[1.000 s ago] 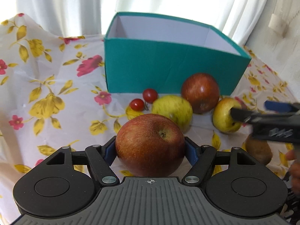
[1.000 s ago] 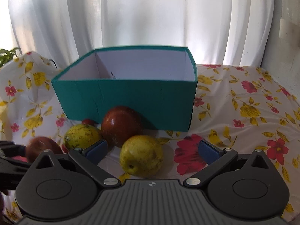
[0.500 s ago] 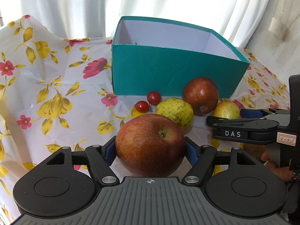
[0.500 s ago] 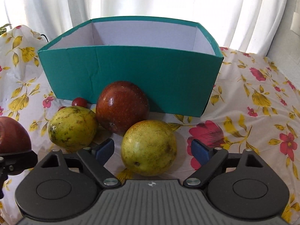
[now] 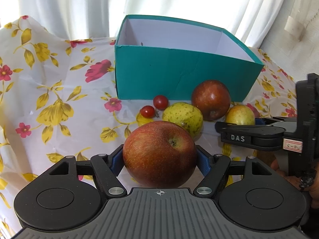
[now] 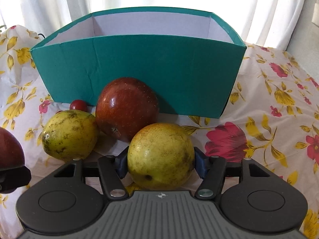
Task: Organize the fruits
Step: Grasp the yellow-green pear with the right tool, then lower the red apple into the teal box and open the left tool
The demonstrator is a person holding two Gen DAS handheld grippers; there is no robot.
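Observation:
A large red apple [image 5: 159, 153] sits between the blue pads of my left gripper [image 5: 159, 158], which is shut on it above the floral cloth. My right gripper [image 6: 160, 160] has a yellow-green fruit [image 6: 159, 155] between its jaws. They are closing, and both pads touch its sides. One of its fingers [image 5: 239, 137] shows at the right of the left wrist view. Behind stands an open teal box [image 6: 139, 69] with a white inside. A dark red apple [image 6: 127, 107], a speckled yellow-green fruit [image 6: 69, 133] and two cherry tomatoes [image 5: 160, 102] lie in front of it.
A white cloth with yellow and red flowers [image 5: 59, 99] covers the table. White curtains [image 5: 79, 10] hang behind the box. A person's hand [image 5: 311, 189] shows at the right edge of the left wrist view.
My right gripper came forward and down over the yellow-green fruit, and its jaws narrowed from wide open onto the fruit's sides. My left gripper kept its hold on the red apple.

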